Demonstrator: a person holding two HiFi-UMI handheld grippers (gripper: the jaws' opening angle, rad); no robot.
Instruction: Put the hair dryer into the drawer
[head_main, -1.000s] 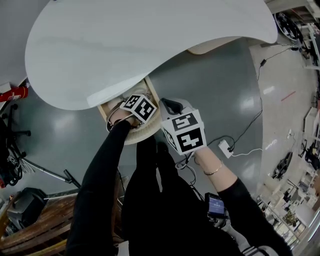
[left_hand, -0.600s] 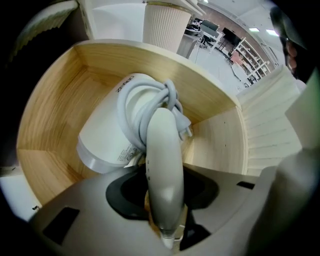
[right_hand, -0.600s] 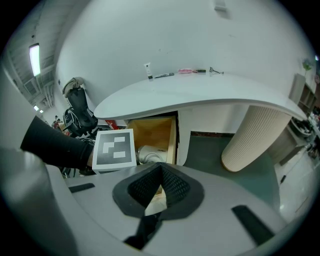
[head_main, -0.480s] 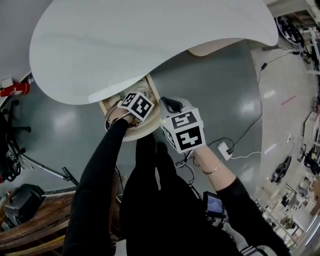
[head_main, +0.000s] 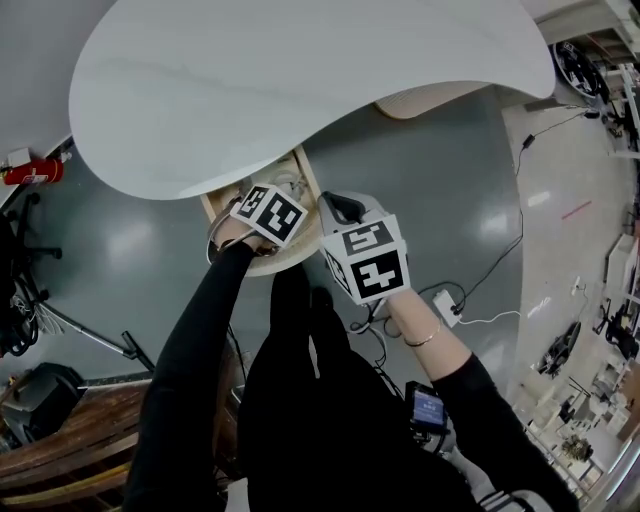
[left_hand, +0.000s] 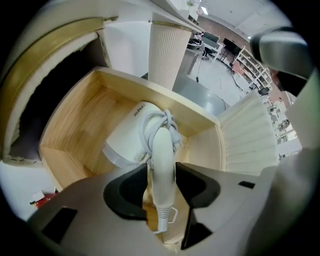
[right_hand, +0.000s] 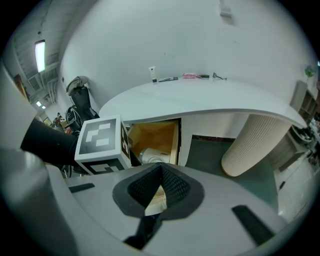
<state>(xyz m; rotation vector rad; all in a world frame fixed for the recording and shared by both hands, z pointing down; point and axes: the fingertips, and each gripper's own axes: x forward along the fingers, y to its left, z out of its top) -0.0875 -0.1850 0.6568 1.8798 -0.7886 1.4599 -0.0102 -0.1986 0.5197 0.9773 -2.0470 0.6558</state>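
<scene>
The hair dryer is white and it lies inside the drawer, on the wooden bottom. The drawer is pulled out from under the big white table. The fat round end of the hair dryer points into the drawer, and its handle points back toward the left hand-held gripper. A white cord is wrapped in loops around the top of the handle. The left hand-held gripper points down into the drawer. Its jaws have just been opening and now they stand wide. The handle is right between them, very close on both sides, but they do not seem to squeeze it. The right hand-held gripper is just beside the left one, near the front of the drawer. Its jaws are closed, with the tips touching, and it holds nothing. From the right gripper view you can see the open drawer with the hair dryer in it, and the left one's marker cube close by. A pale table leg with lines down it stands on the grey floor behind the drawer.
</scene>
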